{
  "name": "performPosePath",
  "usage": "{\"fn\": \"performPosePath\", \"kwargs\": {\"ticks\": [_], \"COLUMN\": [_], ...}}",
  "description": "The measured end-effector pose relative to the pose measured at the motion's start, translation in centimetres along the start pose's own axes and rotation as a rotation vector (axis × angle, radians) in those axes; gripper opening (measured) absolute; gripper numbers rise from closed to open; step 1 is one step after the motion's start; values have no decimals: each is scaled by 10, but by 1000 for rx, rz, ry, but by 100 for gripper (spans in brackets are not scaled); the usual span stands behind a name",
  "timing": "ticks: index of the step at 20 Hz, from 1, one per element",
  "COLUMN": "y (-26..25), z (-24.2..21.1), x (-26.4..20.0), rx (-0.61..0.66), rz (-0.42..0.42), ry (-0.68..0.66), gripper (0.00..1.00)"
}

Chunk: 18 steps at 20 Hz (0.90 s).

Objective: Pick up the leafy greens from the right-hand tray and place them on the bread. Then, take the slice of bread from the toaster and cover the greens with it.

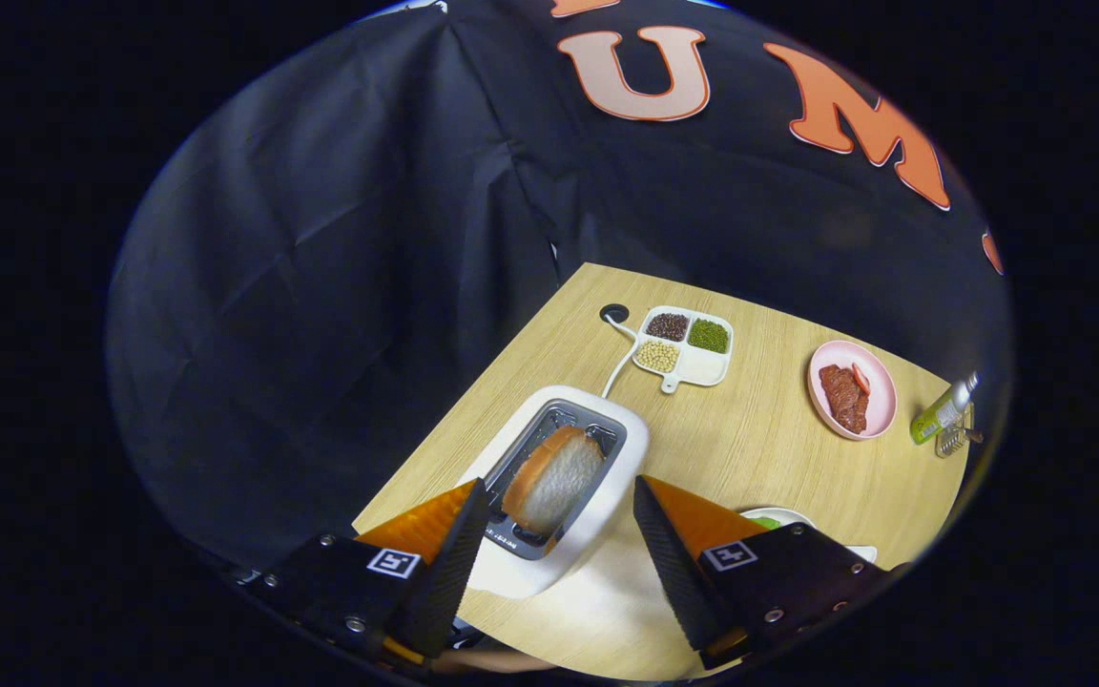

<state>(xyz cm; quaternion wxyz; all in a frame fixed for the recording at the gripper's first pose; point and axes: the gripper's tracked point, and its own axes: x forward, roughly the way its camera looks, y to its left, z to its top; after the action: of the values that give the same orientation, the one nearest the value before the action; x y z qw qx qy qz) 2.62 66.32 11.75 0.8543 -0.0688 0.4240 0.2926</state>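
One slice of bread [554, 479] stands on edge in the slot of the white toaster [607, 477], low in the middle of the frame, and that is what I am lining up on. My gripper [559, 544] hangs above it with the jaws spread wide and gripping nothing; the slice sits between them and a little ahead, nearer the left jaw than the right.

What matters is how the slice lies. It leans in the slot, its broad face toward me and to the right, its crust edge running from lower left up to upper right. The jaws close across the frame from left to right, so I judge they are set across the slice's thin dimension only roughly. I would turn my wrist a touch so each jaw meets a flat face, then come down over the top edge.

Greens [767, 522] peek out as a small patch on a white plate [798, 516] just beyond the right jaw, so I take the first half of the task as done, though most of that plate is hidden. Further up the worktop [750, 448] sit a divided tray of beans [685, 346] and a pink plate of meat [852, 389], well apart from my path.
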Motion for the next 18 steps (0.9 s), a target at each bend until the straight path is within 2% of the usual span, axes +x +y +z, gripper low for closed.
{"fn": "performPosePath", "kwargs": {"ticks": [5,9,11,12,13,14,16,18], "y": [14,7,5,5,6,5,-6,-6], "z": [-5,-4,-13,-15,-14,-11,-4,0], "x": [28,48,56,59,62,63,59,54], "rx": [-4,13,17,21,35,44,53,66], "rz": [-32,-90,-113,-113,-109,-117,-149,-120], "ry": [95,136,180,184,164,146,102,76], "gripper": [87,76,66,58,53,40,27,15]}}
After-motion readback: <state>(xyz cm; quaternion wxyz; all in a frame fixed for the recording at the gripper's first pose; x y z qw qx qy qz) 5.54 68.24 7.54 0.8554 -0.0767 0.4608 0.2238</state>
